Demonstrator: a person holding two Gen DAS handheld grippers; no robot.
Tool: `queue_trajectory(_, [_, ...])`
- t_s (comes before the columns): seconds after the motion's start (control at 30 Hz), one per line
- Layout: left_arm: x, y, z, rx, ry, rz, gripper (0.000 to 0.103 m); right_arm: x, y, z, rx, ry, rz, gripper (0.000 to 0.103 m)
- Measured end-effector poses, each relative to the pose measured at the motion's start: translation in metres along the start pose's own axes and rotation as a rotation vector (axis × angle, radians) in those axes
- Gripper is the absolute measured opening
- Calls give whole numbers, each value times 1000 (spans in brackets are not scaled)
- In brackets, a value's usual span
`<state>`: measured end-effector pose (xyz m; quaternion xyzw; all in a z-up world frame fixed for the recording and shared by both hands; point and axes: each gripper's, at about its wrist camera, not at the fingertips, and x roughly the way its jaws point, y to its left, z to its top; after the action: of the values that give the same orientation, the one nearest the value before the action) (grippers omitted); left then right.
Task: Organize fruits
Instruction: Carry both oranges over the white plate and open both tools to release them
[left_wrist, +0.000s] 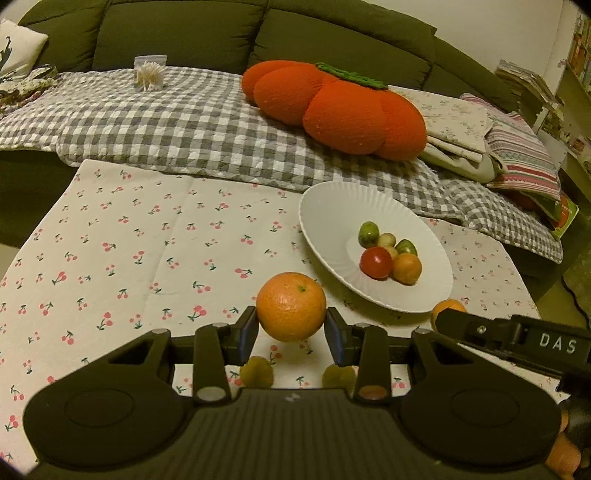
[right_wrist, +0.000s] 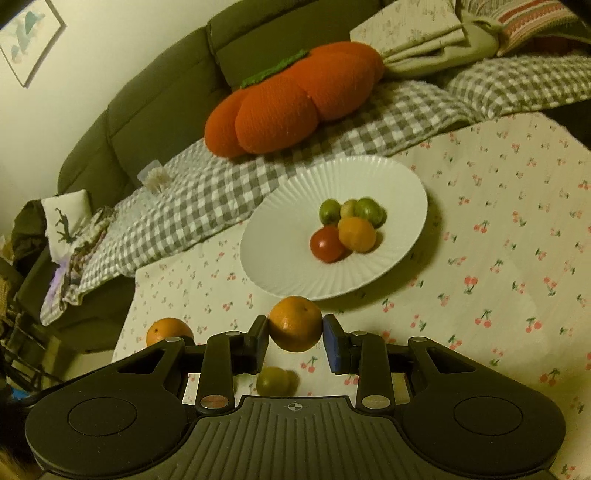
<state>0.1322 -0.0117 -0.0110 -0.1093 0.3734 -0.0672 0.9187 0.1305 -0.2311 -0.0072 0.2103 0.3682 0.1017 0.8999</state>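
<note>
My left gripper (left_wrist: 291, 326) is shut on an orange (left_wrist: 291, 306) and holds it above the cherry-print cloth, just left of the white plate (left_wrist: 332, 218). My right gripper (right_wrist: 295, 336) is shut on a second orange (right_wrist: 295, 323), held above the cloth in front of the plate (right_wrist: 280, 221). The plate holds a red tomato (right_wrist: 327, 243), a small orange fruit (right_wrist: 356, 233) and several small green fruits (right_wrist: 328, 211). The left gripper's orange also shows in the right wrist view (right_wrist: 168, 330). Small green fruits (left_wrist: 256, 371) (right_wrist: 273, 380) lie on the cloth under the grippers.
A cherry-print tablecloth (left_wrist: 129, 240) covers the table. Behind it stands a green sofa (left_wrist: 177, 33) with a grey checked blanket (left_wrist: 166, 122), an orange pumpkin cushion (left_wrist: 332, 107), a small bag of cotton swabs (left_wrist: 149, 74) and folded textiles (left_wrist: 480, 133).
</note>
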Motion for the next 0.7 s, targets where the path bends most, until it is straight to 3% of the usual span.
queue_trajectory(0.7, [25,-28,24,76,-71,-38,37,-5,-35,36,59,-100,-70,31])
